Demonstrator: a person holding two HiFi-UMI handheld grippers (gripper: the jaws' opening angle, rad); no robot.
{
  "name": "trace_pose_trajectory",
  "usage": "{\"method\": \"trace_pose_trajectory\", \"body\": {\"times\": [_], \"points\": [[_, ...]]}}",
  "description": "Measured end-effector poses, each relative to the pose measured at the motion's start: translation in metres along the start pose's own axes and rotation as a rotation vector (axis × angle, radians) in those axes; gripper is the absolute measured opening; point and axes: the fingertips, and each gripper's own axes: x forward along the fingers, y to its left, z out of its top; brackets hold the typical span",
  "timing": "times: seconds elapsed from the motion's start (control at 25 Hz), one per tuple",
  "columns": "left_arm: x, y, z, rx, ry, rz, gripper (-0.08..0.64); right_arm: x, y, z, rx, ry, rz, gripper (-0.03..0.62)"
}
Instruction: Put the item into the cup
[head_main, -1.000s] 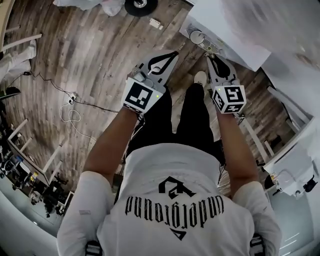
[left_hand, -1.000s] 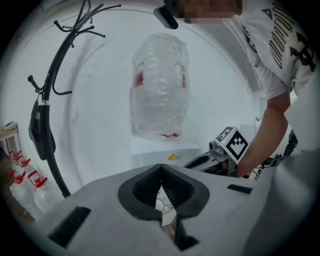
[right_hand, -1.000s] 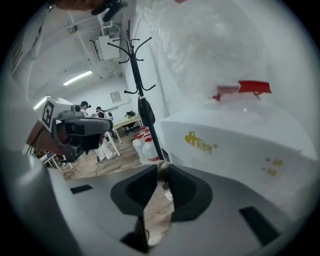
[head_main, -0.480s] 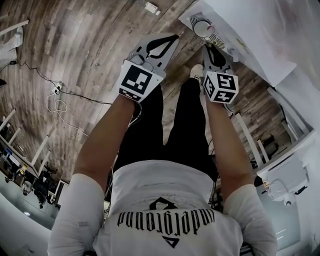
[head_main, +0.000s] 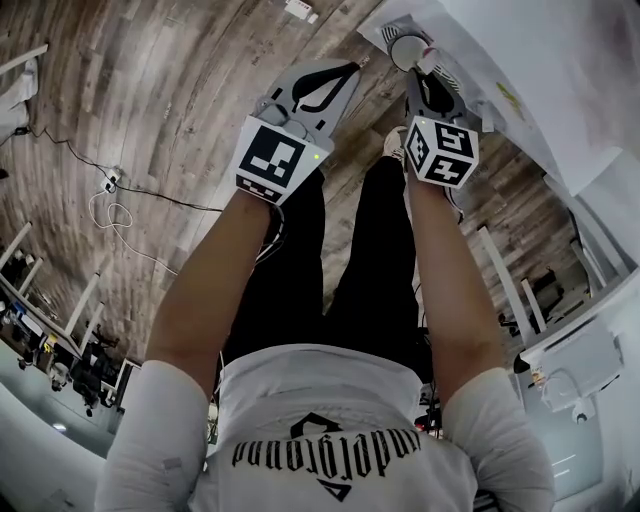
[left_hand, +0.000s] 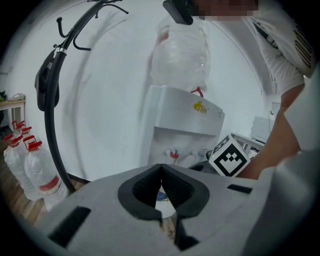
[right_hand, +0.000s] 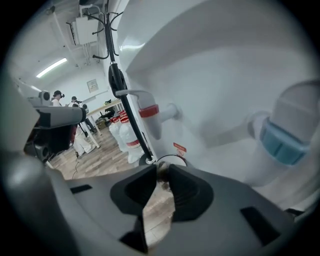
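Now, item: small brownish bit, blurred, pinched between the right gripper's tips.
Right gripper: jaws narrow on the item; they have just been opening a little.
Cup: white, on the dispenser's tray; the right gripper's tips are just beside its rim.
Left gripper: tips together, nothing between them; held beside the right gripper, over the wood floor.
Dispenser: white, clear bottle on top, ahead of both grippers.

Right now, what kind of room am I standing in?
Probably an office or lab break corner: a water cooler against the wall, spare bottles on the floor beside it, and a coat stand.
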Motion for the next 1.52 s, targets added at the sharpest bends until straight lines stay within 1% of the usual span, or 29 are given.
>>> {"method": "trace_pose_trajectory", "body": {"times": [0.16,0.36,0.48,0.76,0.8,1.0,1.04,1.24,1.36,1.52], "points": [[0.007,0.001,-0.010,-0.011,0.008,0.004,0.008,0.012,-0.007,-0.008,0.001,0.011,-0.016,0.084],[0.009,-0.001,-0.010,-0.014,0.004,0.001,0.008,0.018,-0.007,-0.012,-0.016,0.018,-0.015,0.098],[0.007,-0.001,-0.012,-0.018,0.005,-0.003,0.009,0.025,-0.007,-0.013,-0.010,0.020,-0.016,0.106],[0.003,-0.005,-0.020,-0.028,0.011,-0.005,0.008,0.032,-0.005,-0.013,-0.024,0.027,-0.006,0.166],[0.003,-0.006,-0.021,-0.029,0.012,-0.007,0.008,0.032,-0.005,-0.014,-0.022,0.027,-0.008,0.169],[0.001,-0.009,-0.024,-0.032,0.015,-0.015,0.008,0.032,-0.005,-0.012,-0.004,0.009,-0.005,0.227],[0.001,-0.009,-0.024,-0.031,0.014,-0.014,0.009,0.031,-0.005,-0.011,-0.006,0.007,-0.003,0.227],[-0.001,-0.013,-0.014,-0.021,0.007,-0.010,0.009,0.020,-0.002,-0.005,-0.009,-0.005,0.001,0.229],[-0.007,-0.016,0.002,-0.011,-0.006,-0.010,0.008,0.005,0.008,0.003,-0.017,-0.010,0.008,0.229],[-0.025,-0.028,0.032,-0.011,-0.024,-0.009,0.009,-0.035,0.027,0.012,-0.039,-0.004,0.034,0.227]]}}
